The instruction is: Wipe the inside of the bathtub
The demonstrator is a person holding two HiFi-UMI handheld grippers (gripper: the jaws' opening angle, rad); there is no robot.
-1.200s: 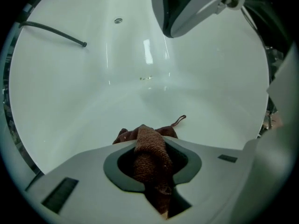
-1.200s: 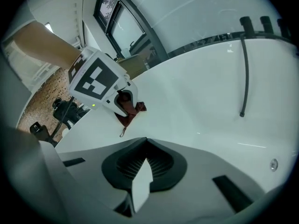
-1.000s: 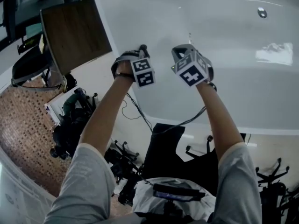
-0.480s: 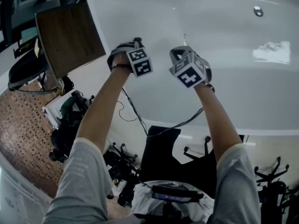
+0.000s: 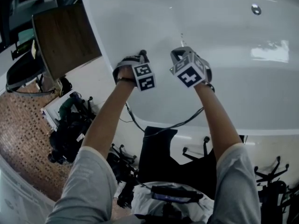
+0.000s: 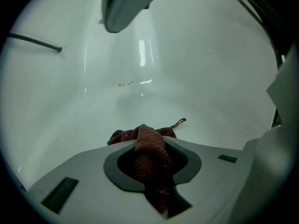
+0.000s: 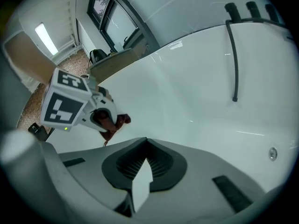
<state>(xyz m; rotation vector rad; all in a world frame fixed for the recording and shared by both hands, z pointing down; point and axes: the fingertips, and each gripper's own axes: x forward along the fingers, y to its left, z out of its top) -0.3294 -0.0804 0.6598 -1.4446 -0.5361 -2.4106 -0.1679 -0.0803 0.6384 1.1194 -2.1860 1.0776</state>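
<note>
A glossy white bathtub [image 5: 233, 101], smooth and round-cornered, fills the upper right of the head view. A flat board with brown wood grain [image 5: 65, 36] sits at upper left, beside the tub's rim. Both grey plastic grippers are at frame centre over the tub's near wall. The left gripper [image 6: 152, 169] is clenched on a brown, nubby terry cloth [image 6: 148, 148], bunched just in front of the curved inner wall. The right gripper [image 7: 142, 171] has its ribbed pads pressed together with nothing between them. A small round metal fitting [image 5: 255, 9] sits at upper right.
</note>
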